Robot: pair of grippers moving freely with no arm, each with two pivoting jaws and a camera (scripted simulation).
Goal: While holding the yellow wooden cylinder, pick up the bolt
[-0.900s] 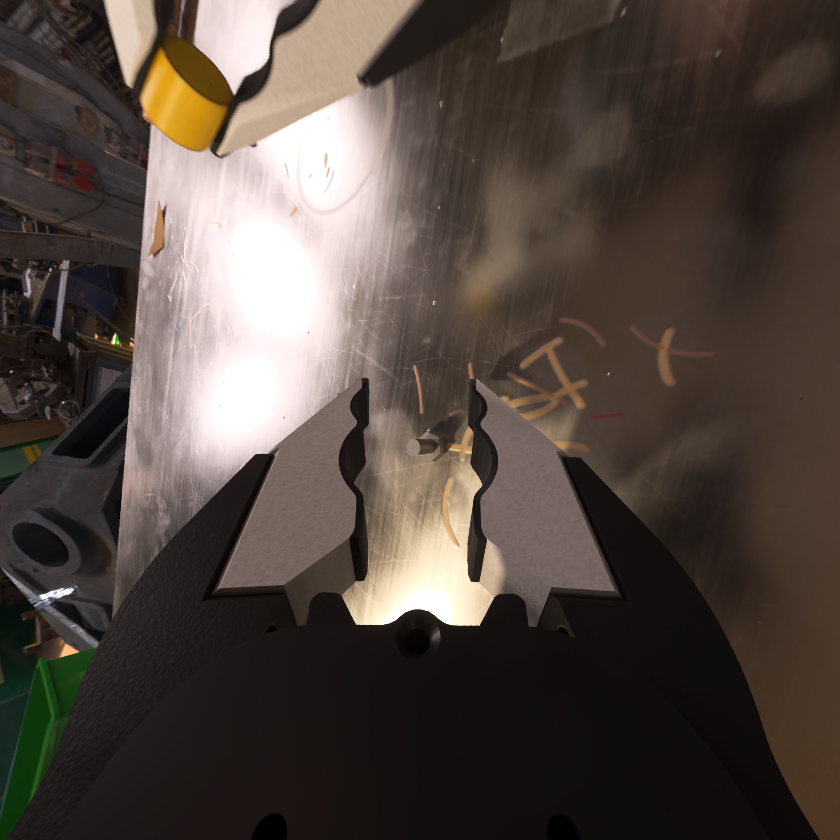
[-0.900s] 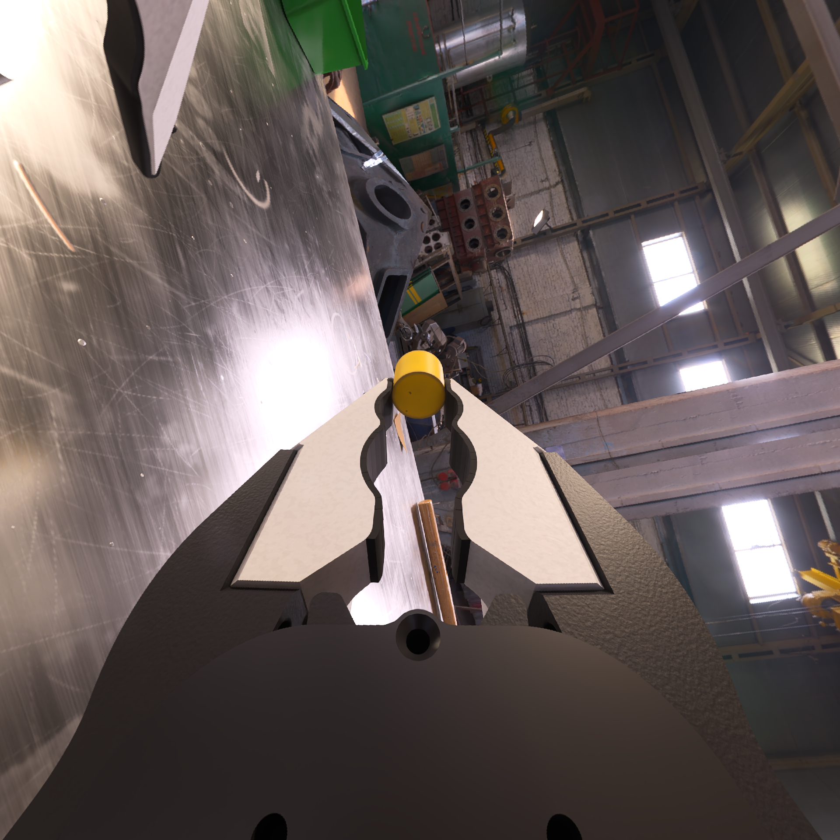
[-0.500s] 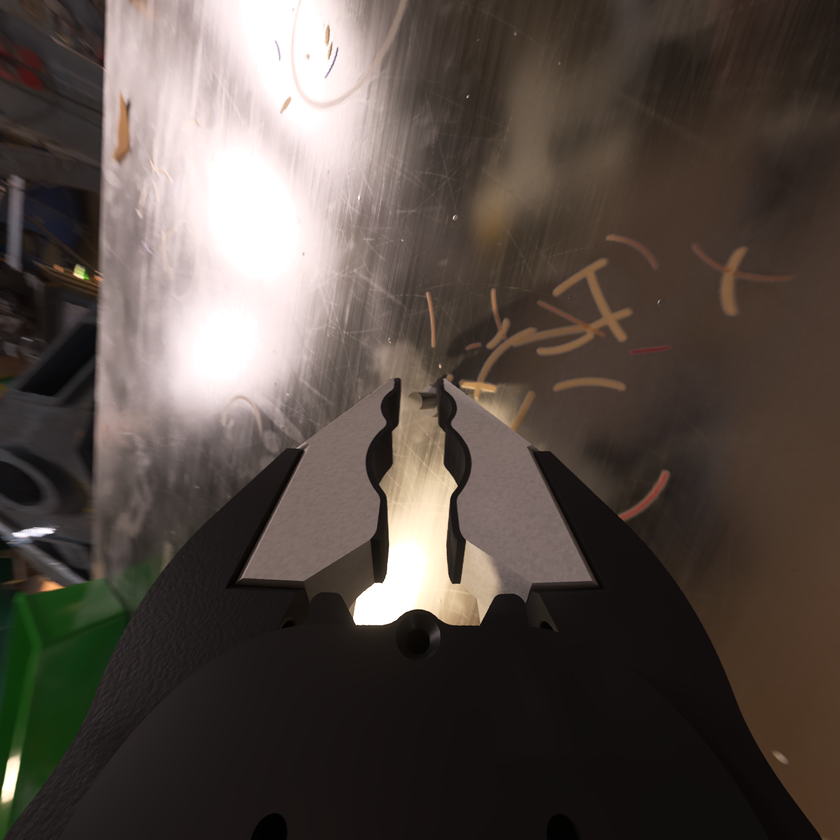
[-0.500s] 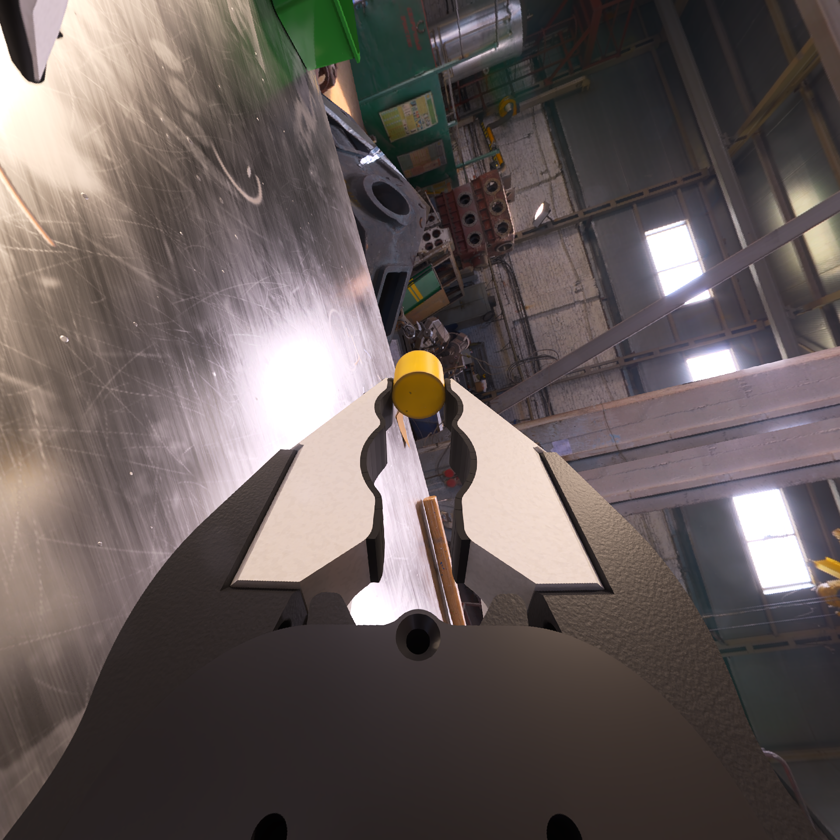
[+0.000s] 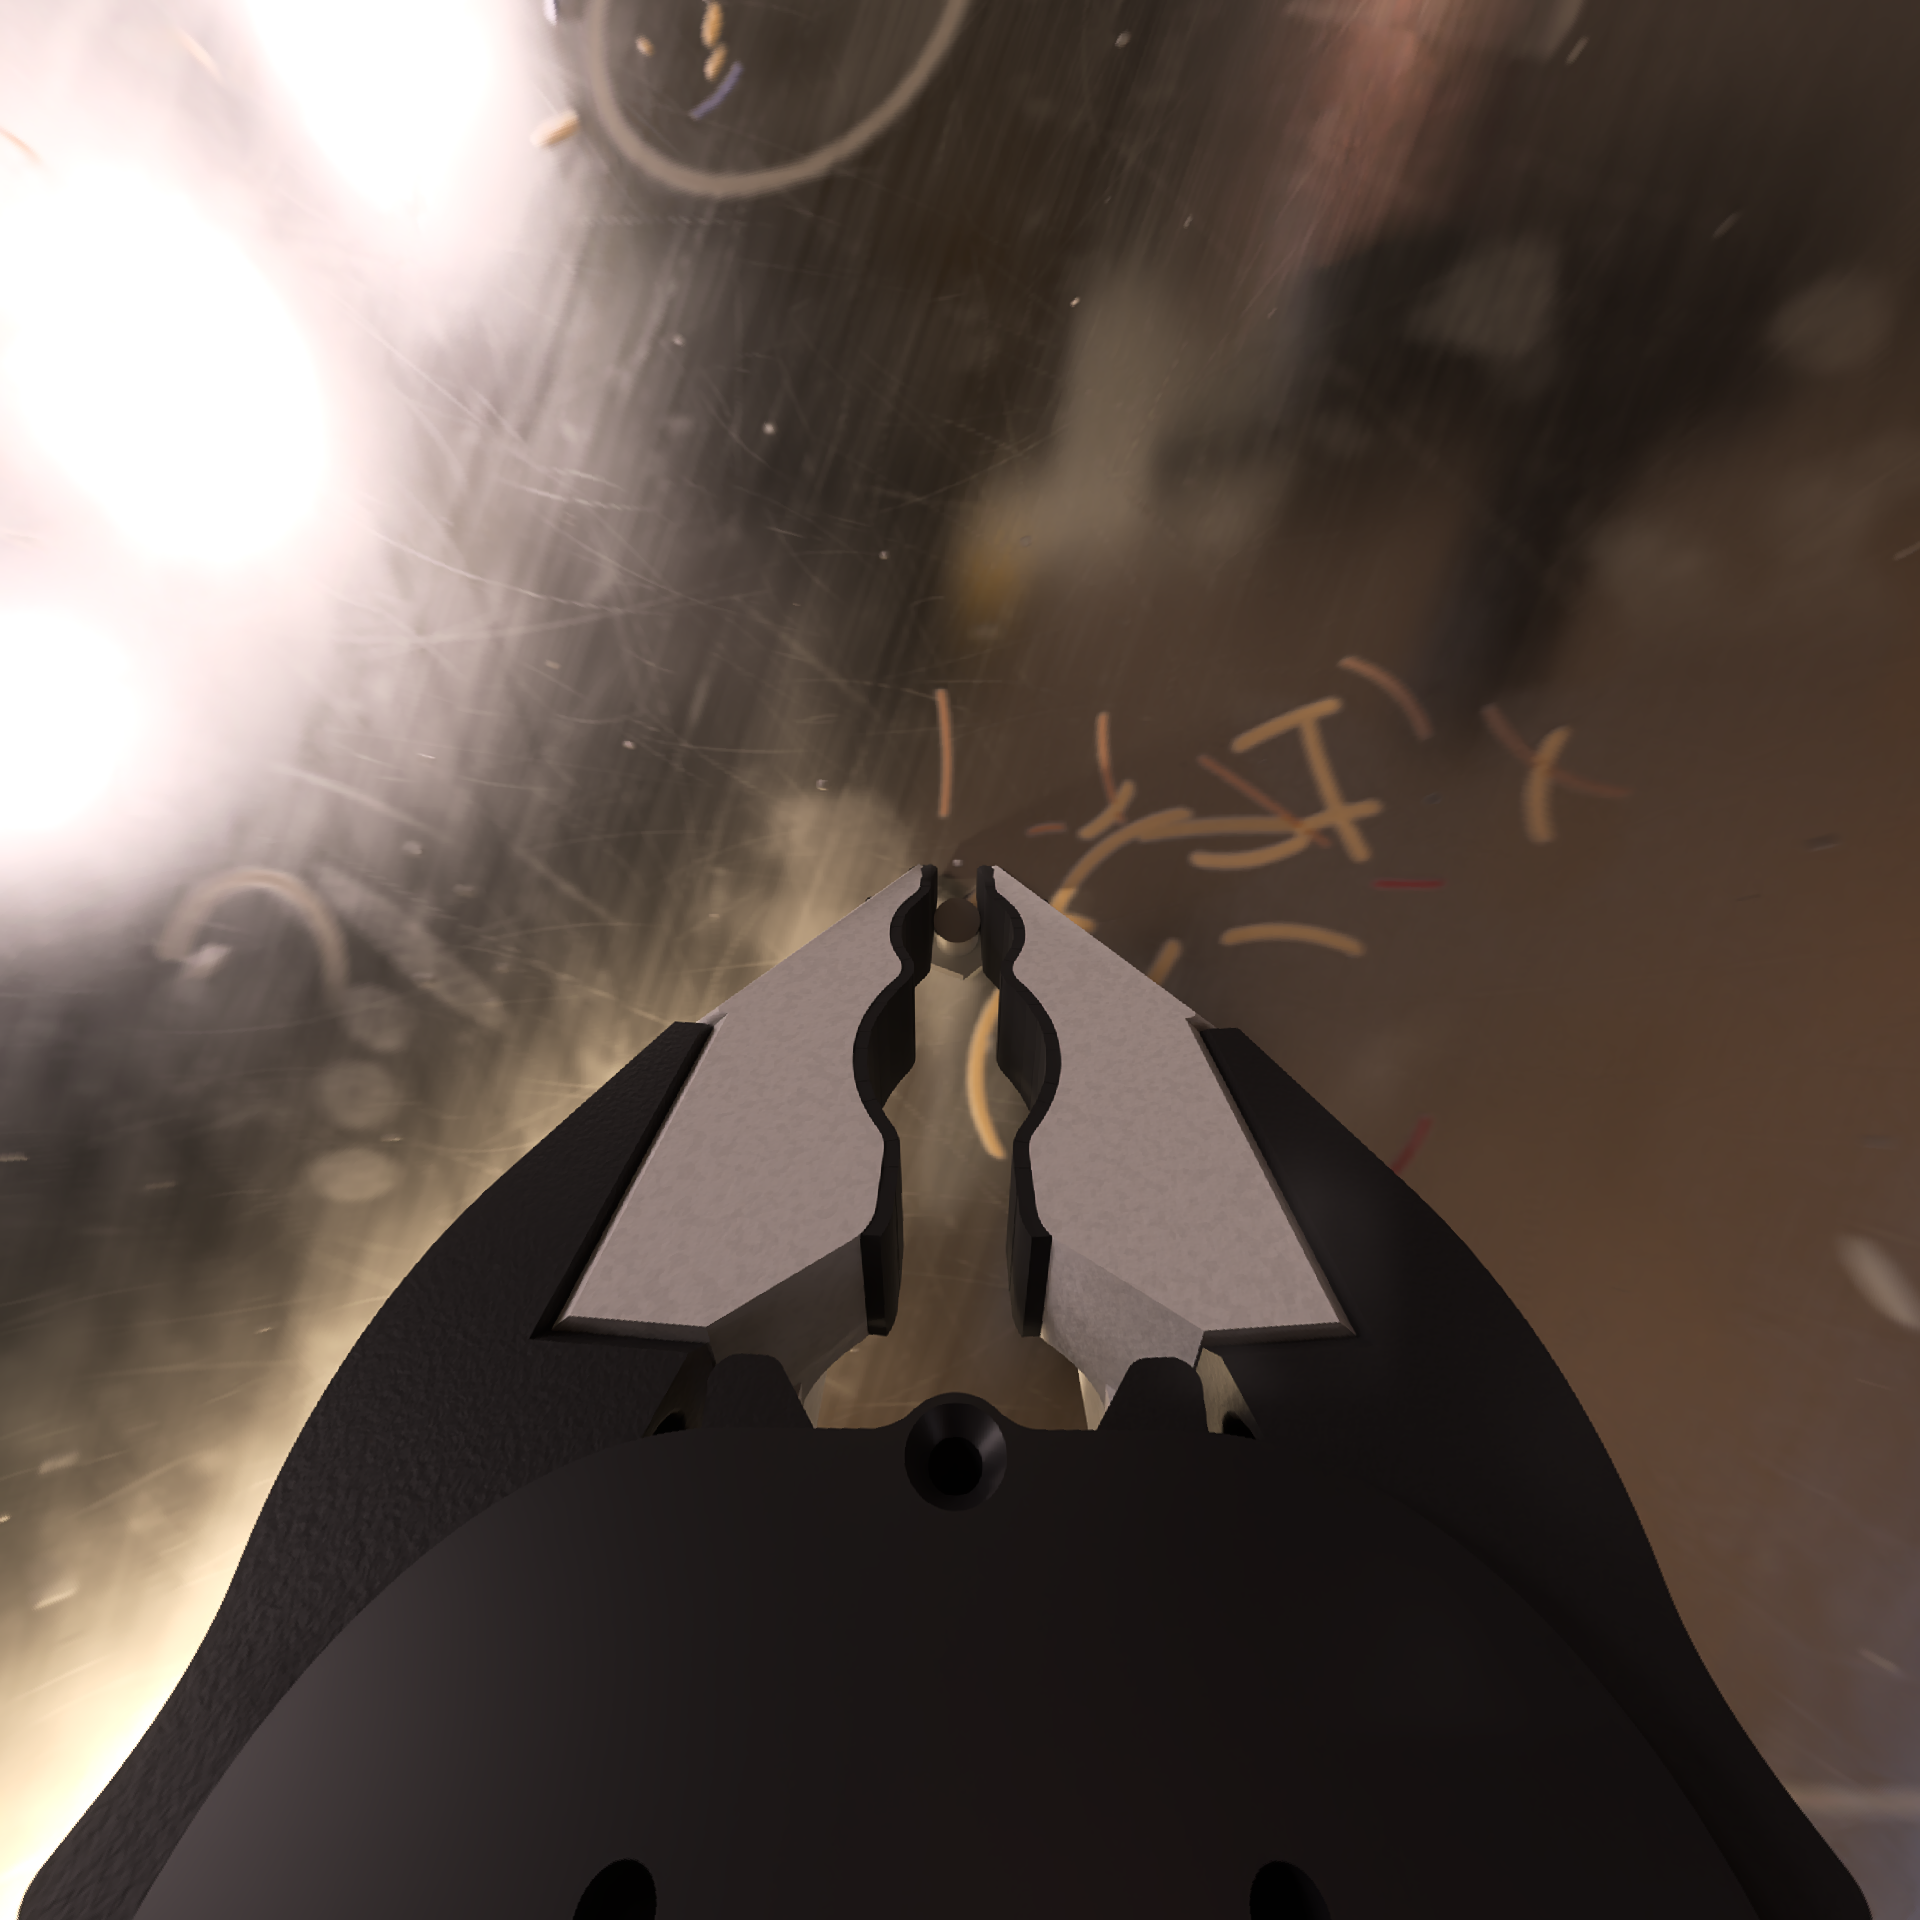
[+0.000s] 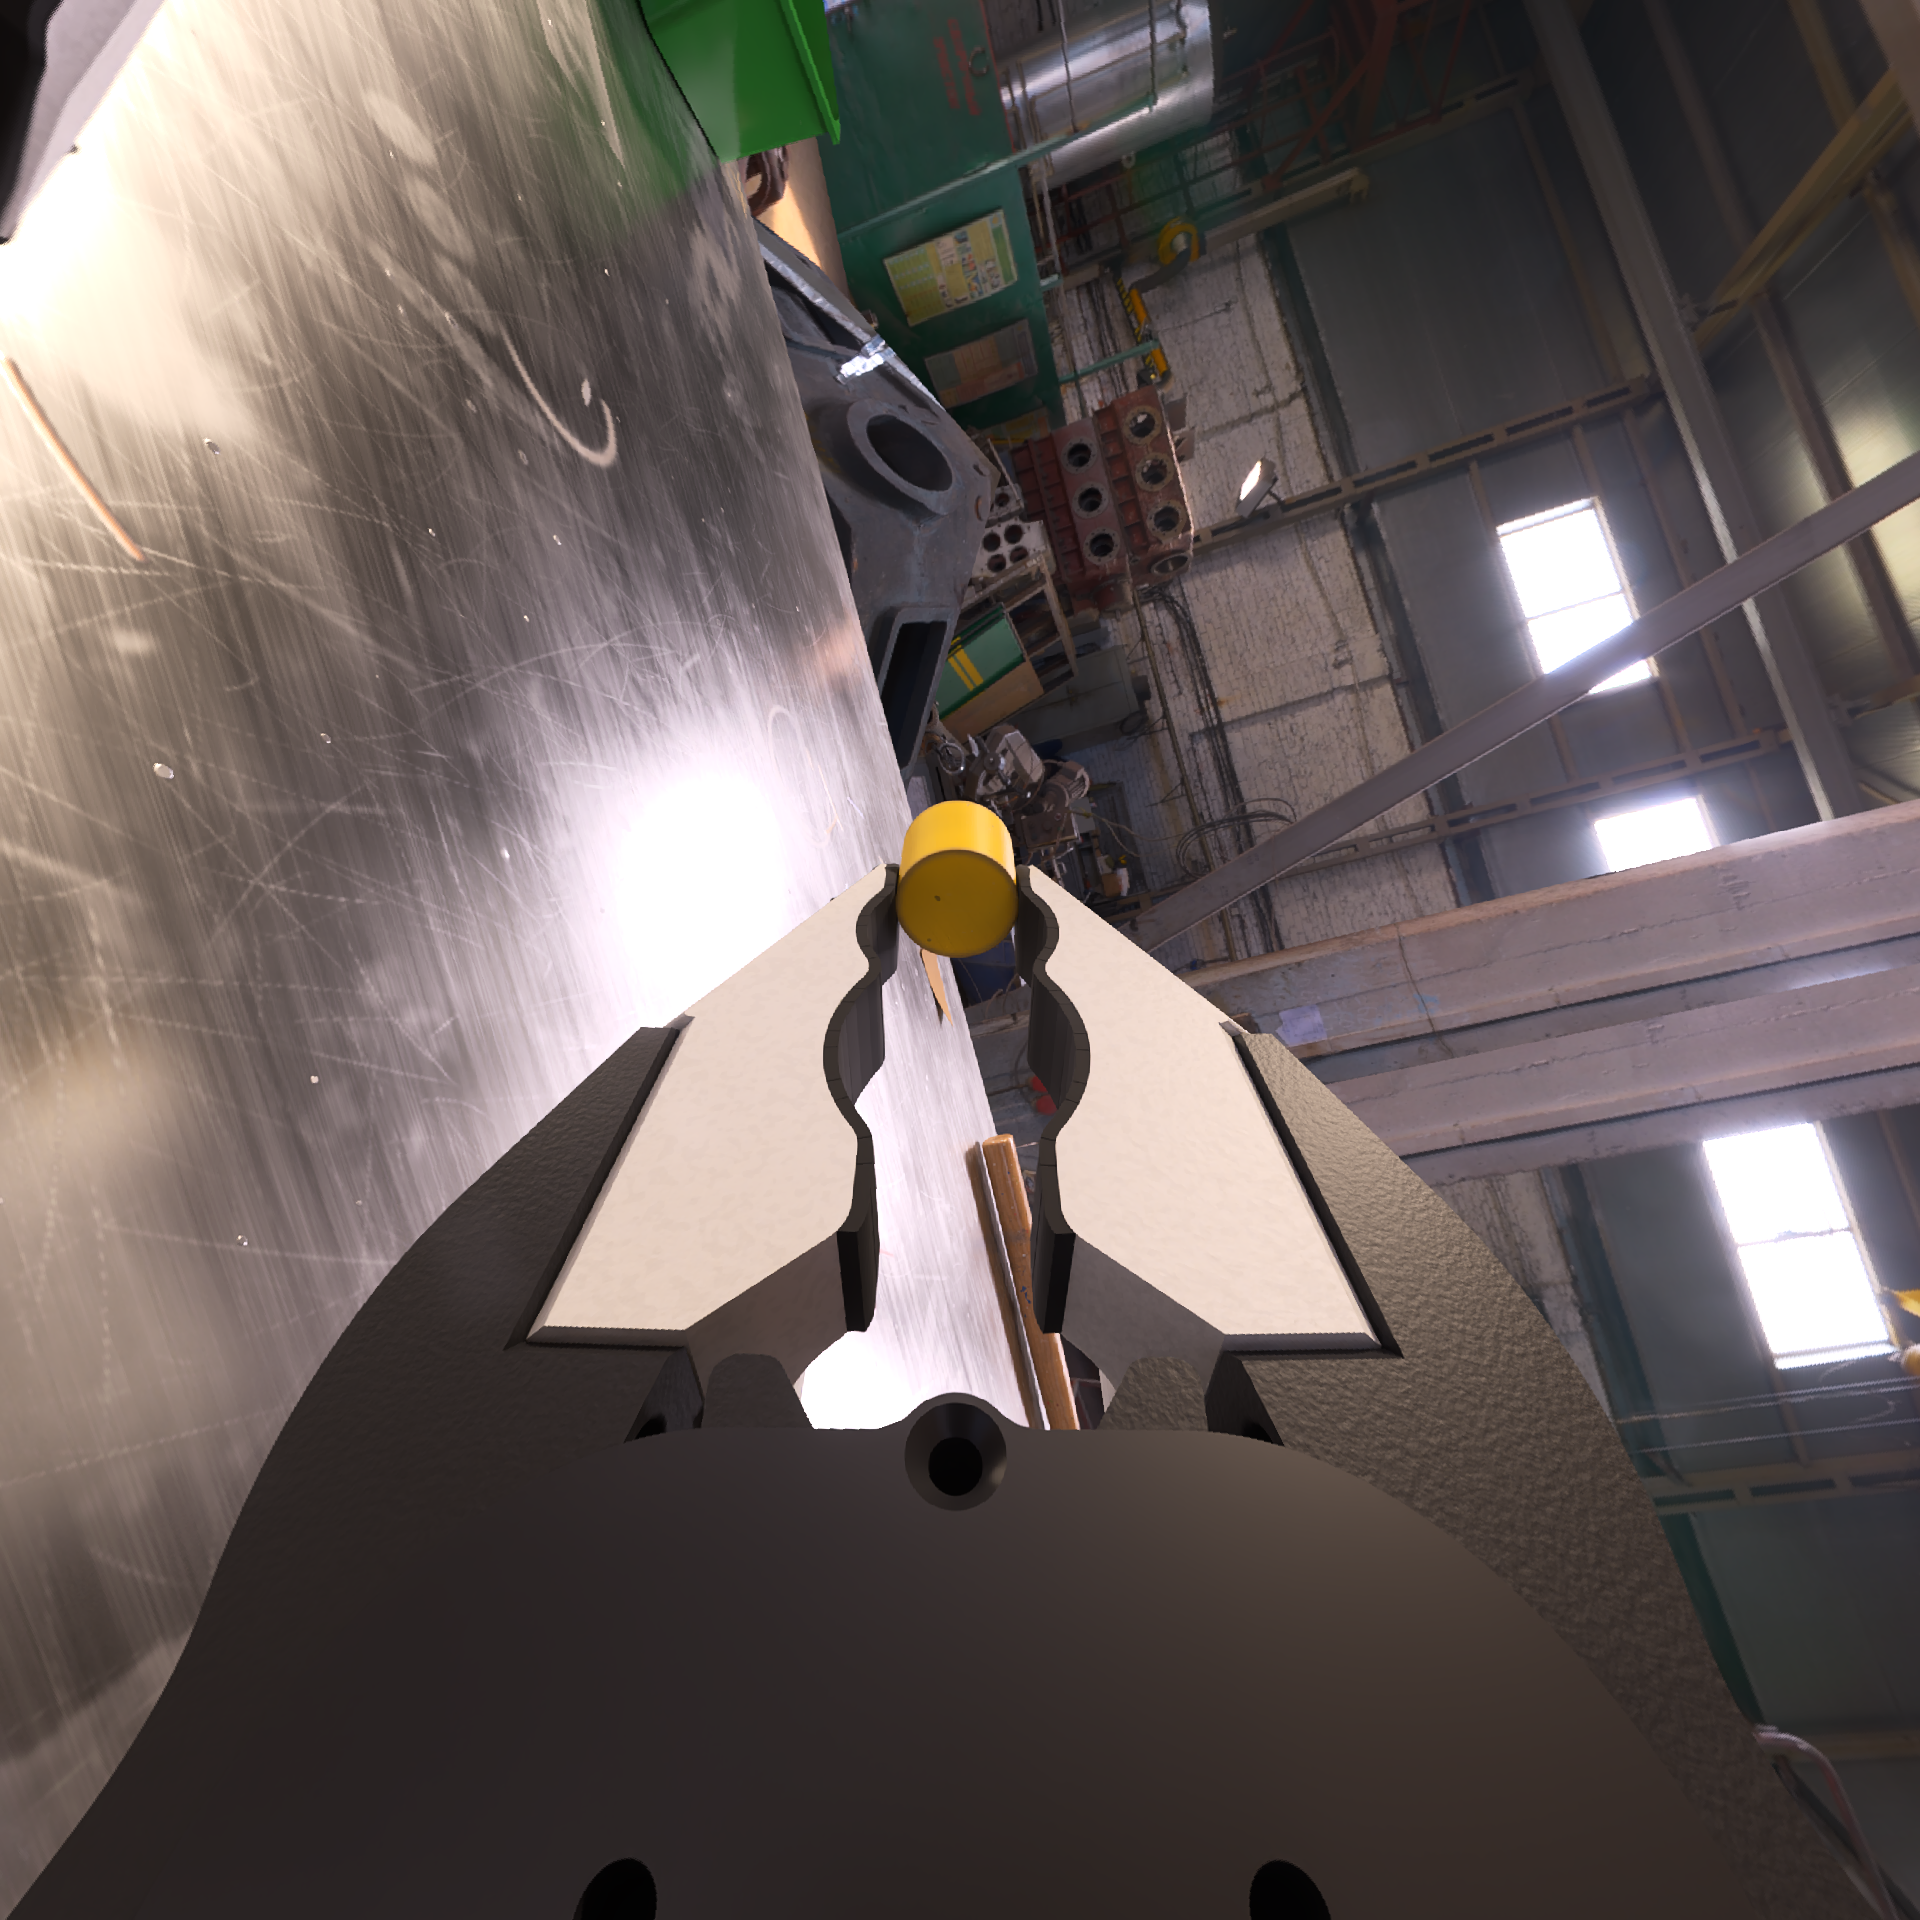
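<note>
In the left wrist view my left gripper (image 5: pixel 956 896) is shut on the small grey bolt (image 5: pixel 954 916), pinched at the very fingertips with its round end facing the camera, above the scratched metal table (image 5: pixel 623 623). In the right wrist view my right gripper (image 6: pixel 956 904) is shut on the yellow wooden cylinder (image 6: pixel 956 894), held at the fingertips near the metal table's (image 6: pixel 364 675) edge. Neither gripper clearly shows in the other's view.
Thin orange shavings (image 5: pixel 1226 831) lie scattered on the table just beyond the left gripper. A green bin (image 6: pixel 748 73) and dark machine parts (image 6: pixel 894 468) stand past the table edge. A brown stick (image 6: pixel 1023 1299) shows at the table edge between the right fingers.
My left gripper has closed from open onto the bolt and lifted it off the table. The right gripper still holds the cylinder and has hardly moved.
</note>
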